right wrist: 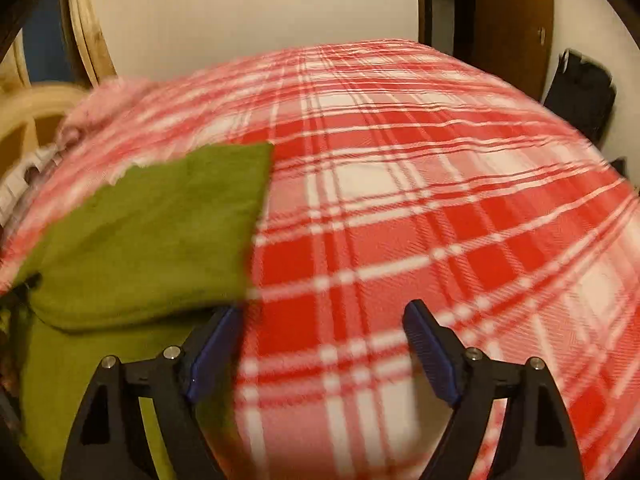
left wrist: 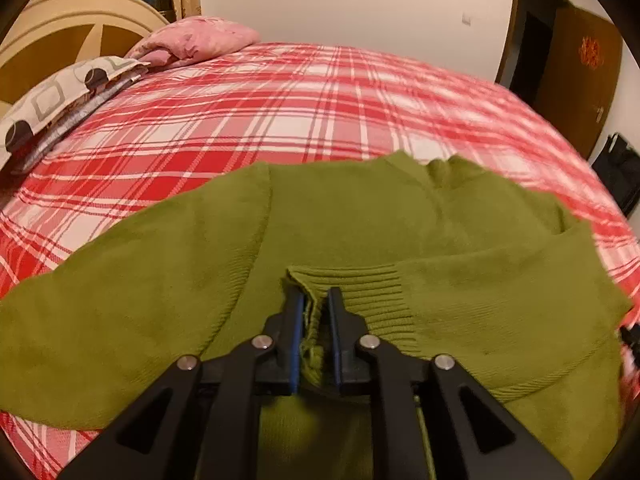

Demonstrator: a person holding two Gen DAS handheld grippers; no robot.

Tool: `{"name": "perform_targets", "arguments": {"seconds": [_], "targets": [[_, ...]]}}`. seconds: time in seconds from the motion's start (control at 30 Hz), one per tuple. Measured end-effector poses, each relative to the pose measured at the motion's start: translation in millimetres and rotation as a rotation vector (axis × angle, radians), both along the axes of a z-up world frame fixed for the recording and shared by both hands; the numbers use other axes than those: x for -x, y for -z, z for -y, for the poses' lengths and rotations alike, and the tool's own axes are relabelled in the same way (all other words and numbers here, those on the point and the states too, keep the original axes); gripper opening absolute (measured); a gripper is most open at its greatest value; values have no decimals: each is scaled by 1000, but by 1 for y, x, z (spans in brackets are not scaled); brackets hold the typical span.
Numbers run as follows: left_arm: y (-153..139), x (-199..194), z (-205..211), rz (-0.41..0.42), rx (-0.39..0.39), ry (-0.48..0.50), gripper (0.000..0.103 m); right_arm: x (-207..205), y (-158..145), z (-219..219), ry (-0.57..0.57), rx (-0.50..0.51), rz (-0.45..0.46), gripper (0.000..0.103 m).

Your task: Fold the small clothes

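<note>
Green sweater [left wrist: 360, 216] spread on plaid bed [left wrist: 280, 92]. Left gripper [left wrist: 314, 300] jaws clamped on ribbed cuff [left wrist: 360, 284]. Right gripper [right wrist: 324, 312] jaws apart beside sweater edge.

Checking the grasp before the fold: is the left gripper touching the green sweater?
Touching. Left wrist view shows the left gripper shut on the green sweater's ribbed hem.

One green sweater [left wrist: 340, 216], one plaid bedspread [left wrist: 248, 108], two pillows [left wrist: 196, 40] [left wrist: 52, 96], one door [left wrist: 580, 76].
</note>
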State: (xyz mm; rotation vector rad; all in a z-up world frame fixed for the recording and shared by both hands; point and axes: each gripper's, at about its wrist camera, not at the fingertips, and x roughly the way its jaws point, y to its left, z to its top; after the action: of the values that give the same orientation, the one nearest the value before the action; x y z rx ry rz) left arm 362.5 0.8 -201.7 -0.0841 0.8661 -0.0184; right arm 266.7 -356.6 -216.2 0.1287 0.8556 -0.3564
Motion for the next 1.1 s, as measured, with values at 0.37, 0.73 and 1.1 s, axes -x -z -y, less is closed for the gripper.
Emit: {"name": "perform_targets", "arguments": {"seconds": [0.37,0.73,1.1], "targets": [[-1,15,10,15,-154,-7,63,-22,-48,-64,-201,-4,159,83],[-26,68,-41,76,-141,-31,83,-23,-14,-62,-182,-84,32,83],[-39,147,-194,107,-265,-321,89,46,-35,-108,-313,7,179,83]]}}
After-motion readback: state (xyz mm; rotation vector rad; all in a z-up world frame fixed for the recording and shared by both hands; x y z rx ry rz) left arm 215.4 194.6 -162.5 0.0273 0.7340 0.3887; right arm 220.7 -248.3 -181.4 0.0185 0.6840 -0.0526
